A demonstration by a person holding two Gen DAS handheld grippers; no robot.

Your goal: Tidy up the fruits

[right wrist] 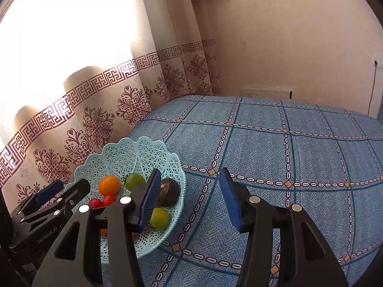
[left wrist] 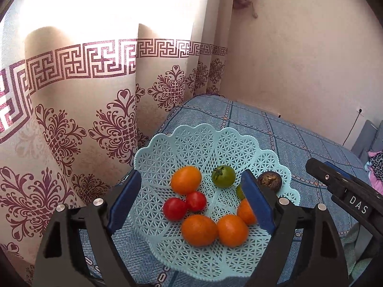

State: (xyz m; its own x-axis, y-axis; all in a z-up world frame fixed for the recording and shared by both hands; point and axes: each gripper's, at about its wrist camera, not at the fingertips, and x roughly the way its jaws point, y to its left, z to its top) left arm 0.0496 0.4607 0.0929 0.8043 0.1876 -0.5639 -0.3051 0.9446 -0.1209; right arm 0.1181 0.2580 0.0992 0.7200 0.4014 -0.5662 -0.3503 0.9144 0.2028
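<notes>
**A:** Where's this at? Left gripper [left wrist: 191, 205] hangs over the basket [left wrist: 239, 143], jaws spread wide, nothing held. Right gripper [right wrist: 188, 201] is just beside the basket, wide too and empty.

**B:** Looks basically done imo. In the basket, near to far: oranges [left wrist: 199, 230], red tomatoes [left wrist: 174, 208], a green tomato [left wrist: 223, 176], a dark brown fruit [left wrist: 270, 181] by the rim. The blue cloth [right wrist: 299, 155] beyond shows no loose fruit.

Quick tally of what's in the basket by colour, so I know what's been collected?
Orange fruits: 4
Red tomatoes: 2
Green fruits: 2, one mostly hidden behind a gripper finger
Dark brown fruit: 1
Total: 9, all in the light blue basket
</notes>
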